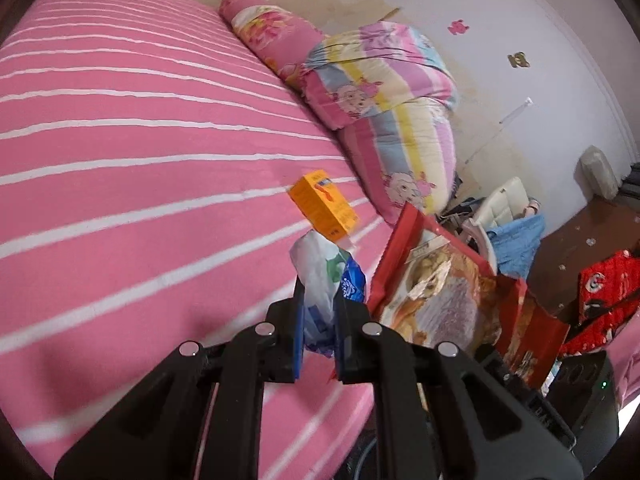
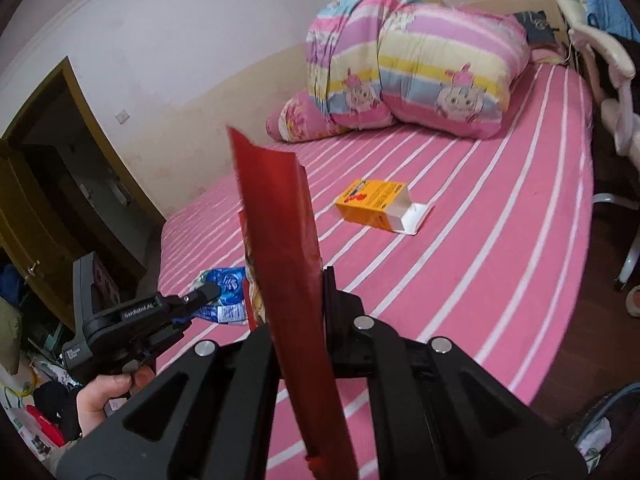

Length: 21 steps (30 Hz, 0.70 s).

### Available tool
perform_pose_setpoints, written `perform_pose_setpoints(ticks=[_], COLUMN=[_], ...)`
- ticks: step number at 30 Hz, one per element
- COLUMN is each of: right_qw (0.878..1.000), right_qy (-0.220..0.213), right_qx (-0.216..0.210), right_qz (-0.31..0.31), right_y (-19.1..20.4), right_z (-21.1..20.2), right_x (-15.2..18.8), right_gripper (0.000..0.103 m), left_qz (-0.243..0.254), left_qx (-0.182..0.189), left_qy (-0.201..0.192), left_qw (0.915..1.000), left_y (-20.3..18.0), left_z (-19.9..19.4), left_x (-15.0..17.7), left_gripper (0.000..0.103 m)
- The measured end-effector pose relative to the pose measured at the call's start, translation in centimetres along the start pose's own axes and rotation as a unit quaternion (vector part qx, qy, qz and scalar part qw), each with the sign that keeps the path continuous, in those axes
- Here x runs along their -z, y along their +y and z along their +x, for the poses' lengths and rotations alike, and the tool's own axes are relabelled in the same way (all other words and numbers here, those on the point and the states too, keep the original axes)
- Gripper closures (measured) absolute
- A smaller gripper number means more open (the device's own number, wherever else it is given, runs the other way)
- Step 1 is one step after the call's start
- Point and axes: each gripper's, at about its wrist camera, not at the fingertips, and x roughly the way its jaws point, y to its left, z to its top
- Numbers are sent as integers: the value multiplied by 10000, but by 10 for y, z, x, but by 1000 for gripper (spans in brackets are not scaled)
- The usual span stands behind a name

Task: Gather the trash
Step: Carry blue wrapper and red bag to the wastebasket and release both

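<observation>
Pink striped bedding fills both views. Our left gripper pinches a crumpled white-and-blue plastic wrapper just above the sheet. Our right gripper clamps a big red snack bag, which stands upright and shows a printed food picture on its face in the left view, just beside the wrapper. Farther out, an orange carton lies on its side with its end flap open. Beyond it, a rolled cartoon quilt leans on a pink pillow.
</observation>
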Motion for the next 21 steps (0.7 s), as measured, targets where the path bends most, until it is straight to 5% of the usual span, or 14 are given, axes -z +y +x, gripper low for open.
perform_pose_setpoints(ticks=[12,21], right_qw=[9971,9895], right_qy=[-629,-907], right_qx=[428,1049], right_qz=[89,410], right_y=[-26,-91], right_z=[-132,-215], right_x=[6,27], right_gripper=[100,100], left_qz=[530,946], left_qx=[381,631], left_qy=[240,832], left_qw=[9976,9900], left_y=[-96,-167], left_z=[-28,2], left_x=[62,124], left_gripper=[92,92])
